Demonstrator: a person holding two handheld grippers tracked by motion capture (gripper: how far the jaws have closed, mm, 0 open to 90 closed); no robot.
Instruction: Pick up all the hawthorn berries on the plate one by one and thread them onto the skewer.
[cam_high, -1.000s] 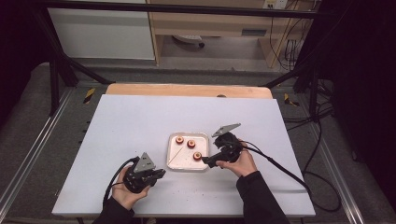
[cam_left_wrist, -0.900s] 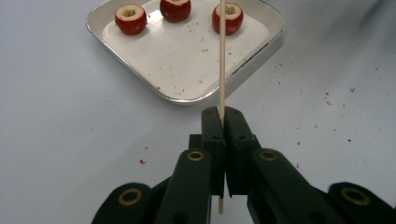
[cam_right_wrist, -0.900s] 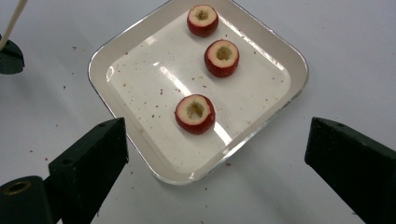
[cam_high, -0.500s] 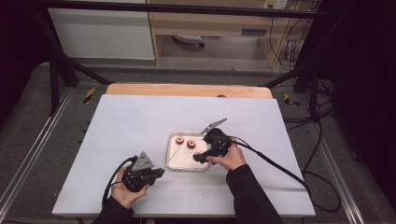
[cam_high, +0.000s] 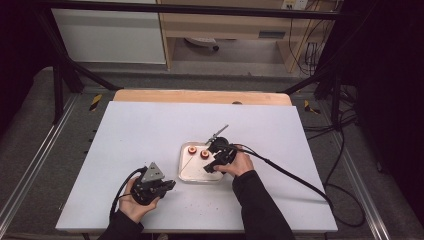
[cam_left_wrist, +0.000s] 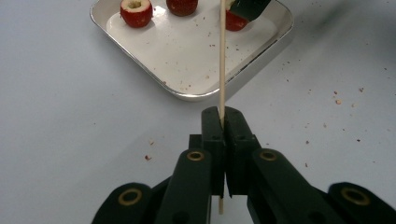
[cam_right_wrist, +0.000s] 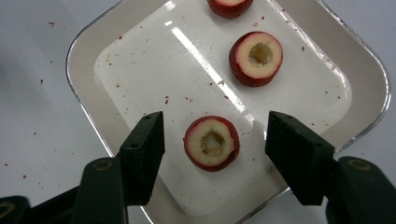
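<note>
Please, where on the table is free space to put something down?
The table is bare behind the tray, up to the wooden edge, and along its left side. Crowded: around the tray, where the right gripper straddles a cored fruit, and the left gripper holds a skewer.

Red cored fruit (cam_right_wrist: 211, 143), white tray (cam_right_wrist: 140, 70)

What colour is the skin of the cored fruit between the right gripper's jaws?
Red, with pale yellowish flesh; the cored fruit shows best in the right gripper view.

Your left gripper (cam_left_wrist: 223, 122) is clamped on a thin wooden skewer (cam_left_wrist: 222, 60) that points toward the metal tray (cam_left_wrist: 196, 91), which holds three cored red fruits (cam_left_wrist: 136, 11).
</note>
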